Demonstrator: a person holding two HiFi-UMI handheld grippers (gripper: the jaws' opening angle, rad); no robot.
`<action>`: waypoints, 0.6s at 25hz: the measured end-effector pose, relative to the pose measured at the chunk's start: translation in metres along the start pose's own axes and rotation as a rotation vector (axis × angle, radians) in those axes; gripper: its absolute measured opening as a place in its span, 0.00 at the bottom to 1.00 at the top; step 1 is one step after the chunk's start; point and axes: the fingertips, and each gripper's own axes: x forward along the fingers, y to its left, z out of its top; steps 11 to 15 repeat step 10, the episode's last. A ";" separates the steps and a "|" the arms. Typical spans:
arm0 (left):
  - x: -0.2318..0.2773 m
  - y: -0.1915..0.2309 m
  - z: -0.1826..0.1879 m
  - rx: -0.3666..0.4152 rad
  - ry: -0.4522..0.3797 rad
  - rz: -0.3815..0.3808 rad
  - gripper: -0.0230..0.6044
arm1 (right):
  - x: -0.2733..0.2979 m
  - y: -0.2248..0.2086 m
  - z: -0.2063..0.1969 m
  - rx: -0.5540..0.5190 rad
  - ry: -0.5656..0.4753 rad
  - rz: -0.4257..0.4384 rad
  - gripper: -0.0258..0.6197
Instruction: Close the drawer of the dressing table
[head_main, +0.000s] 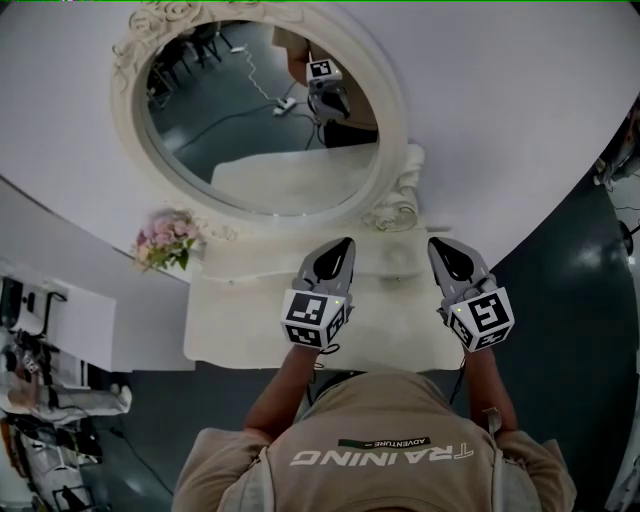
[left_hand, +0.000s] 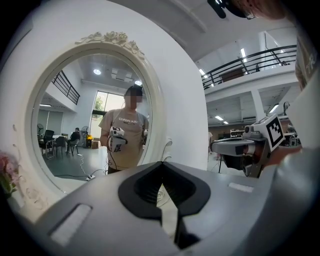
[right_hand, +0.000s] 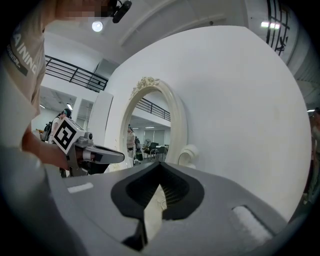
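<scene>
The cream dressing table stands against a white wall (head_main: 520, 120), and in the head view its tabletop (head_main: 240, 330) fills the middle. The drawer does not show in any view, since the tabletop and the person (head_main: 380, 440) standing at its 6 o'clock edge cover the front.

An oval mirror (head_main: 260, 110) in a carved cream frame rises at the tabletop's 12 o'clock edge. A bunch of pink flowers (head_main: 165, 240) sits at the mirror's 7 o'clock, near the tabletop's far left corner. Dark floor (head_main: 570, 350) lies at 3 o'clock of the table.

Both claws hang above the tabletop and point toward 12 o'clock at the mirror's base. The left claw (head_main: 346, 243) is over the middle of the tabletop. Its jaws are closed tip to tip with nothing between them, and only a thin slit of cream surface shows below the tips. The right claw (head_main: 434, 243) is beside it at 3 o'clock and well apart from it, over the tabletop's right part. Its jaws are also pressed together and empty. Each claw's marker cube sits at its 6 o'clock end, by the person's forearm. The mirror reflects the person holding a claw.
</scene>
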 end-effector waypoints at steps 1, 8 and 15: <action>0.000 0.000 -0.001 -0.002 0.003 0.002 0.07 | -0.001 -0.001 0.000 0.000 -0.001 -0.002 0.04; 0.000 0.001 -0.002 -0.009 0.004 -0.001 0.07 | -0.005 -0.009 0.004 -0.013 -0.027 -0.052 0.04; 0.001 0.003 0.002 -0.008 -0.004 -0.002 0.07 | -0.007 -0.011 0.009 -0.028 -0.045 -0.072 0.04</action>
